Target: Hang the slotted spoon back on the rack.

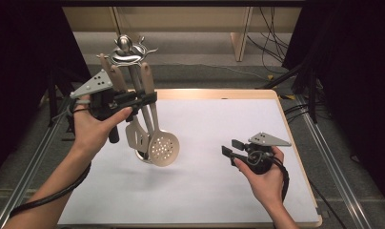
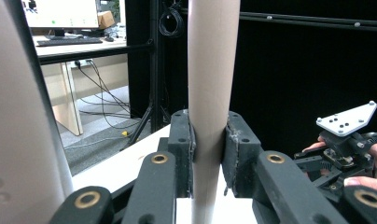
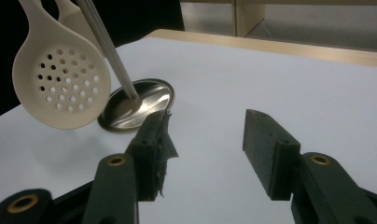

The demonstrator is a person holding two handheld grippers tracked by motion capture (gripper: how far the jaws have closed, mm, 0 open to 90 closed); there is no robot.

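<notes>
In the high view, the left gripper point(image 1: 145, 99) is at the upper left of the frame, raised above the desk point(image 1: 219, 124). Its jaws are closed tight on the handle point(image 2: 209, 93) of a skimmer point(image 1: 163, 148), and the left gripper view shows this beige handle pressed between both pads. The skimmer hangs from a metal rack point(image 1: 128, 50) together with a slotted turner point(image 1: 136, 134). The round base point(image 3: 140, 103) of the rack is at the centre left of the desk; whether it touches the desk or is a little lifted is hard to tell. The right gripper point(image 1: 230, 148) is at the lower right of the frame, near the desk surface. Its jaws are wide open and hold nothing, pointing toward the base.
</notes>
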